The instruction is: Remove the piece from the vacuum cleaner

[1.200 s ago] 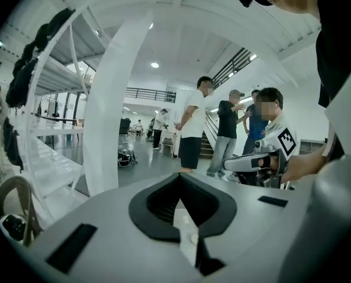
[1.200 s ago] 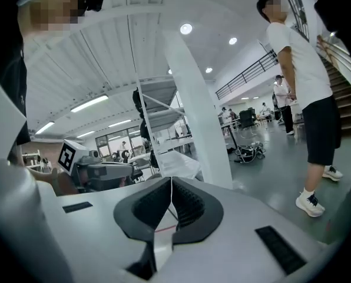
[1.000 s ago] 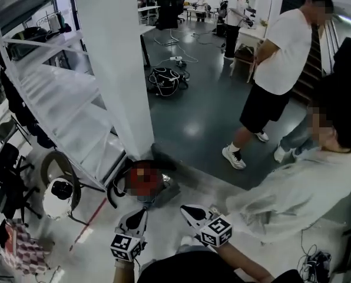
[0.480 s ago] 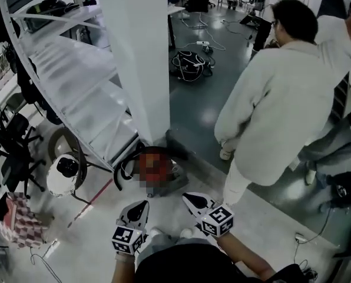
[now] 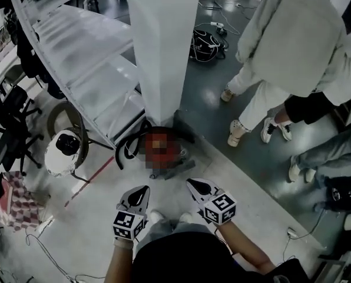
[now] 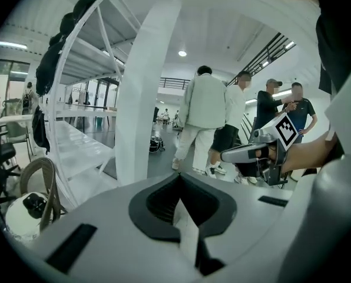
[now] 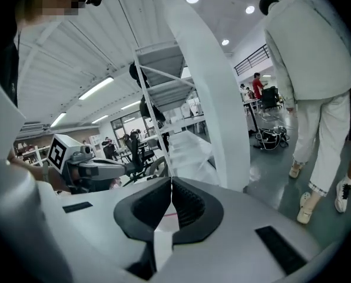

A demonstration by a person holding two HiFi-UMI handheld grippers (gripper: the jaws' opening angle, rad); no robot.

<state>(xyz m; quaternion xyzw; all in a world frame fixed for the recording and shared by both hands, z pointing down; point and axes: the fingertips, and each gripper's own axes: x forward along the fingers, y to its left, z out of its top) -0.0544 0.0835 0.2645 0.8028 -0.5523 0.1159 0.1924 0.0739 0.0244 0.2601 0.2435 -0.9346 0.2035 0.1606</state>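
The vacuum [image 5: 168, 165] sits on the floor at the foot of the pillar [image 5: 164, 52], its red body under a mosaic patch, so we cannot make out the piece or the body's long axis. Its black hose [image 5: 123, 151] curls off the pillar's left side. From our fingers the vacuum lies straight ahead and lower, about midway between the 2 grippers and clear of both. The left gripper [image 5: 140, 193] and the right gripper [image 5: 194, 186] both point toward the pillar, each with jaws pressed together on nothing. We judge neither is clearly nearer. The hose end favours the left, so the move likely calls for lowering both and parting the jaws first.
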